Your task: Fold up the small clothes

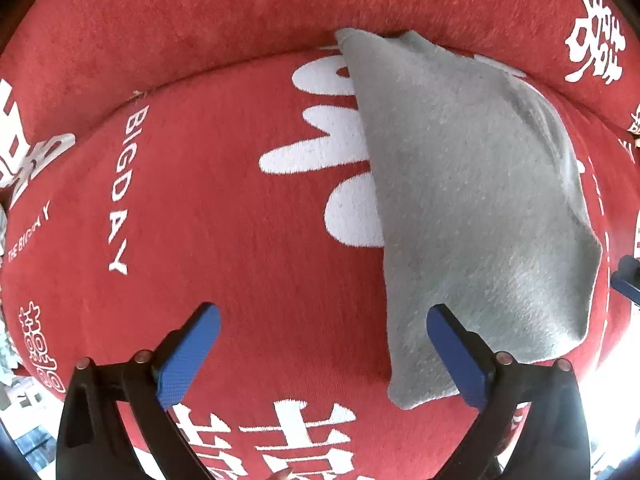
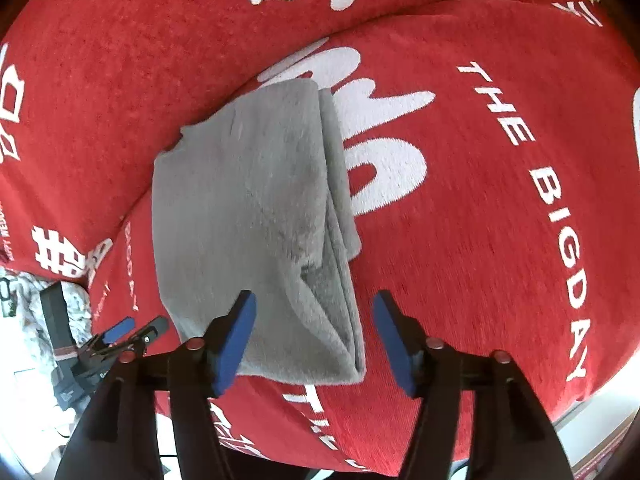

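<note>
Cloth lies folded on red cushion; both grippers spread, empty; nudging could undo layers.

White characters on red cover partly hidden under grey folded garment. Right gripper cut off by right edge in left wrist view, only dark blue part seen; jaw state judged from right wrist view only. Pale clutter at lower left of right wrist view too blurred to be identified. Garment type not determinable.
</note>
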`<state>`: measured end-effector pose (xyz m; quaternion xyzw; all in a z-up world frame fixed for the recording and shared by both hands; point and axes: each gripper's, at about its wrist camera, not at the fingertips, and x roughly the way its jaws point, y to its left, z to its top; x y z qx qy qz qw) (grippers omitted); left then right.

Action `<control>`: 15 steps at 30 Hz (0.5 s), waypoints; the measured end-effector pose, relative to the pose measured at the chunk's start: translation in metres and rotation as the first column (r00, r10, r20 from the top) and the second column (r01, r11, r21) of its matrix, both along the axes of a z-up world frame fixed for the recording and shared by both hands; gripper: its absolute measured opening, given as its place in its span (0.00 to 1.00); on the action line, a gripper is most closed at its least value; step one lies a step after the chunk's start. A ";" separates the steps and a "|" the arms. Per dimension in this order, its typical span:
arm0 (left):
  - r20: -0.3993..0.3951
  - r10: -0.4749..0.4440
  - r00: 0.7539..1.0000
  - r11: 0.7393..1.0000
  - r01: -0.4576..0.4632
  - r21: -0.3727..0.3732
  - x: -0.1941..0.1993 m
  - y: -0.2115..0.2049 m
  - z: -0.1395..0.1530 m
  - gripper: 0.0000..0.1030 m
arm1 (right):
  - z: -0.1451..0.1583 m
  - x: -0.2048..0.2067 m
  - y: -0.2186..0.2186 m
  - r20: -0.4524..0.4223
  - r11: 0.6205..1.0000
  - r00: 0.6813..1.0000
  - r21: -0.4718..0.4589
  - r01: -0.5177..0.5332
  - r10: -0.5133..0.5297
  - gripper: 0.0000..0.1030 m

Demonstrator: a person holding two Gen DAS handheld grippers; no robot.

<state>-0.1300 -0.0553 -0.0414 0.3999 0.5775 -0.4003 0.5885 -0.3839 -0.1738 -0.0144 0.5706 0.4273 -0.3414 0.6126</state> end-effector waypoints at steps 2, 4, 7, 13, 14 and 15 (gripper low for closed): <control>-0.001 -0.002 1.000 1.000 0.002 0.001 -0.001 -0.005 0.000 1.00 | -0.003 -0.001 -0.005 0.016 1.000 1.000 0.010 0.008 -0.008 0.73; 0.002 -0.006 1.000 1.000 0.006 0.002 -0.002 -0.008 0.000 1.00 | -0.006 -0.002 -0.008 0.018 1.000 1.000 0.018 0.010 -0.010 0.73; 0.004 -0.009 1.000 1.000 0.009 0.006 -0.004 -0.013 -0.001 1.00 | -0.010 -0.004 -0.012 0.022 1.000 1.000 0.029 0.012 -0.013 0.73; 0.010 -0.010 1.000 1.000 0.010 0.026 -0.005 -0.020 -0.004 1.00 | -0.021 -0.008 -0.021 0.029 0.998 0.999 0.052 0.025 -0.027 0.73; 0.006 -0.009 1.000 1.000 0.009 0.029 -0.004 -0.020 -0.005 1.00 | -0.022 -0.009 -0.022 0.031 0.998 0.999 0.058 0.028 -0.030 0.73; 0.001 -0.007 1.000 0.999 0.007 0.032 -0.003 -0.021 -0.005 1.00 | -0.024 -0.010 -0.024 0.034 0.998 0.999 0.064 0.030 -0.032 0.73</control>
